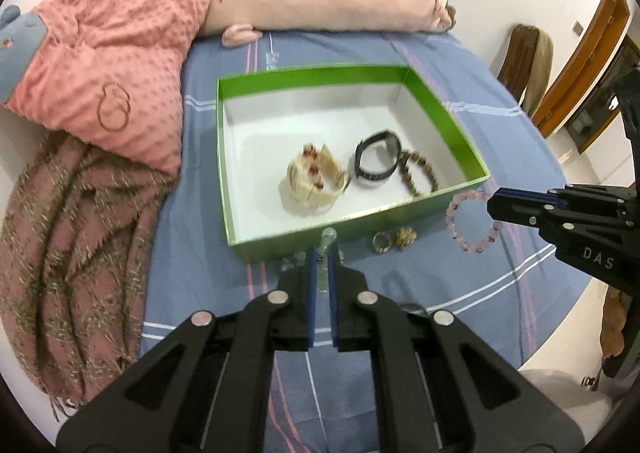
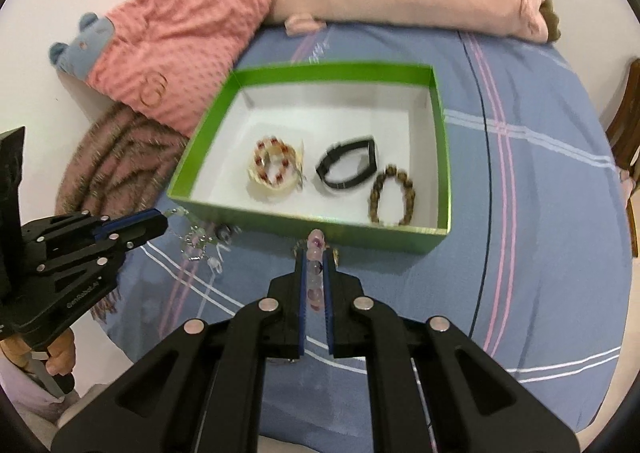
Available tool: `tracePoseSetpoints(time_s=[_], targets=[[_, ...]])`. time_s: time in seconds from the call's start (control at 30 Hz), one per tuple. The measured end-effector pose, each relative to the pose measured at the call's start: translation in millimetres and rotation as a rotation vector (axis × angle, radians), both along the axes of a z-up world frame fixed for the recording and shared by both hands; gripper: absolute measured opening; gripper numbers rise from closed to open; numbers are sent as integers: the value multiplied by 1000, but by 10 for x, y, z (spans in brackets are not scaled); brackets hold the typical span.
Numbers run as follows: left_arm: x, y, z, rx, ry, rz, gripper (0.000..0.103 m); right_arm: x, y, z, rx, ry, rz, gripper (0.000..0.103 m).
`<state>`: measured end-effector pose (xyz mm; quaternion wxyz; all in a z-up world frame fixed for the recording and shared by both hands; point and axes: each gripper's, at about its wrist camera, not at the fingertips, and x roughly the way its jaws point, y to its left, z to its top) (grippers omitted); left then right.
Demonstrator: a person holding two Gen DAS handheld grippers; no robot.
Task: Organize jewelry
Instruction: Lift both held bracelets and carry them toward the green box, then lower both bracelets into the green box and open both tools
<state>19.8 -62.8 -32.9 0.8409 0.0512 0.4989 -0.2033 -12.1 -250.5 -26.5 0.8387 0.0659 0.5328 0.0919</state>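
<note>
1. The right gripper [image 2: 315, 259] has its fingers squeezed on a pink bead bracelet [image 2: 316, 271].
2. The left gripper [image 1: 323, 253] pinches a clear, silvery chain [image 2: 198, 239].
3. Just past both fingertips sits the green box [image 1: 448, 113] on the bed [image 1: 460, 57], holding three bracelets.

— Hidden between the pads of the left hand-held gripper [image 1: 321, 253]: most of a clear, glassy beaded piece [image 1: 329, 234], too blurred to name.

— Same on the right hand-held gripper [image 2: 316, 253]: pale pink bead bracelet [image 2: 316, 249] half covered by the pads.

— Two small gold-toned rings [image 1: 394, 240] by the green cardboard box [image 1: 360, 229]: too small to make out.

— Brown wooden chair [image 2: 628, 125]: cut off at the edge.
</note>
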Motion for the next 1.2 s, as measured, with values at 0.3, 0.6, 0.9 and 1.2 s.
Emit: tracePoseSetpoints(time_s=[0.3,0.6,0.9,1.2], targets=[[108,-80,449,-31,-95,-11,0,97,-22,472,-18,-119,8,7],[164,-88,272,-8,-37,-46,0,158,-17,518,-13,-129,6,7],[-2,-168,-818,78,209,-93,26,-77,245,-325,-1,113,94,7],[161,-227,-1078,54,241,-85,35,-123,291,-610,2,183,91,7]])
